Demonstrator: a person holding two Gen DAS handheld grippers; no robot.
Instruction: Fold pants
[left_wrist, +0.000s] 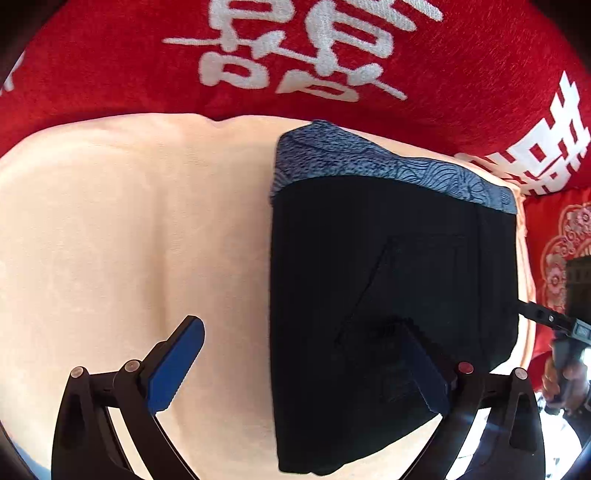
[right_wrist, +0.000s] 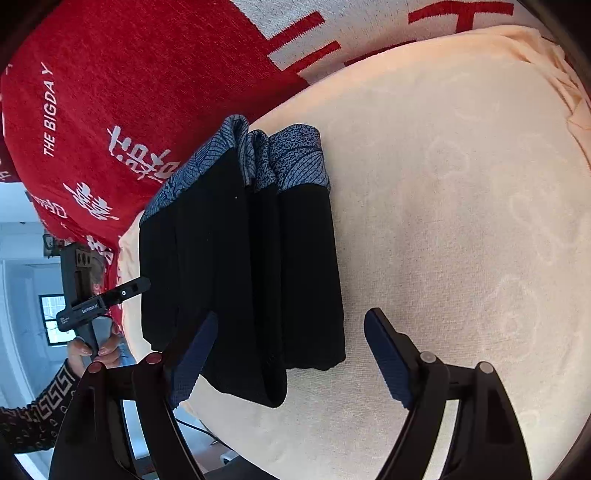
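The black pants (left_wrist: 391, 295) with a blue patterned waistband (left_wrist: 369, 158) lie folded into a compact stack on a cream towel (left_wrist: 129, 221). My left gripper (left_wrist: 303, 336) is open and empty, hovering above the stack's left edge; its right finger is over the black cloth. In the right wrist view the folded pants (right_wrist: 240, 277) lie left of centre with the waistband (right_wrist: 258, 158) at the far end. My right gripper (right_wrist: 291, 325) is open and empty above the stack's near end. The right gripper also shows at the edge of the left wrist view (left_wrist: 550, 321).
The cream towel (right_wrist: 461, 221) lies over a red blanket with white characters (left_wrist: 295, 55). The same blanket shows in the right wrist view (right_wrist: 129, 92). The towel's edge and a room beyond show at the left of the right wrist view.
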